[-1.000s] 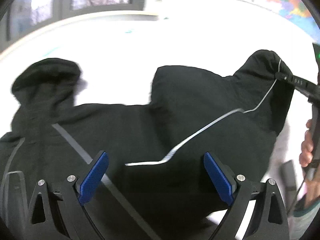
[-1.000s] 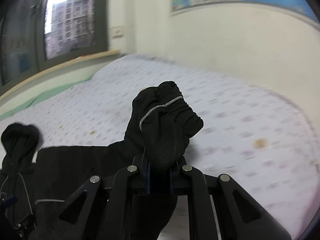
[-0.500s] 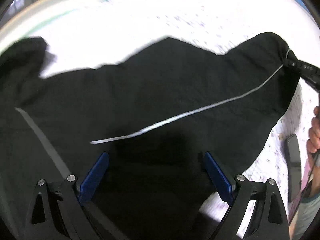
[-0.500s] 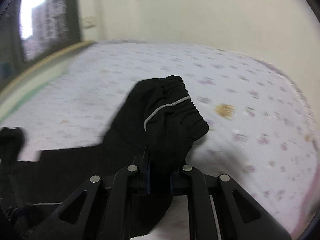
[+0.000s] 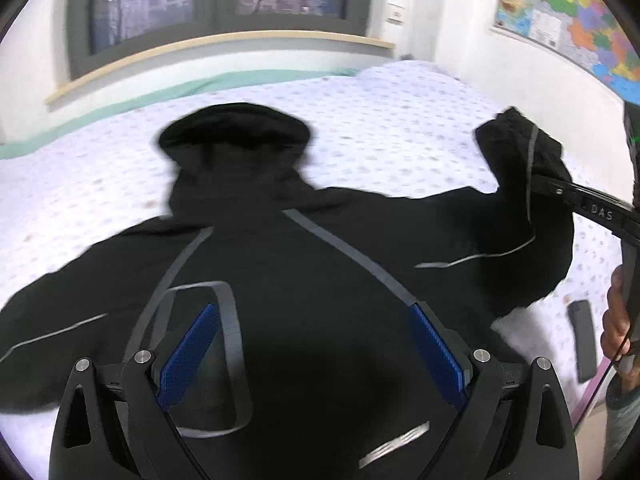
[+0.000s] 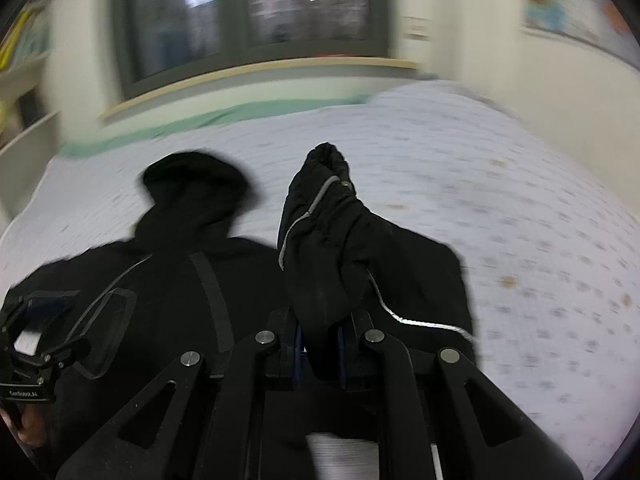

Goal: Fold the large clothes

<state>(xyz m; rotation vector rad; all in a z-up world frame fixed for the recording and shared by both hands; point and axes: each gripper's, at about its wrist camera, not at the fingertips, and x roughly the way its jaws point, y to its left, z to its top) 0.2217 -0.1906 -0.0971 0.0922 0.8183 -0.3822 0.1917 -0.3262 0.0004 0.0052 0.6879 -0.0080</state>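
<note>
A black jacket (image 5: 304, 264) lies spread on the bed (image 5: 400, 120), hood at 12 o'clock. The right gripper (image 6: 318, 354) is clamped on its sleeve cuff (image 6: 320, 240), lifted at 3 o'clock. The left gripper (image 5: 316, 352) hovers wide apart over the jacket, holding nothing. A phone (image 5: 582, 340) lies near the bed's edge.

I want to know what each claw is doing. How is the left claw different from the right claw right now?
The left claw is open with nothing between its blue pads, while the right claw is shut on the sleeve. The left claw hangs over the middle of the black jacket; the right claw holds the sleeve end lifted off the bed. Both are black, two-fingered, and held by a person.
</note>
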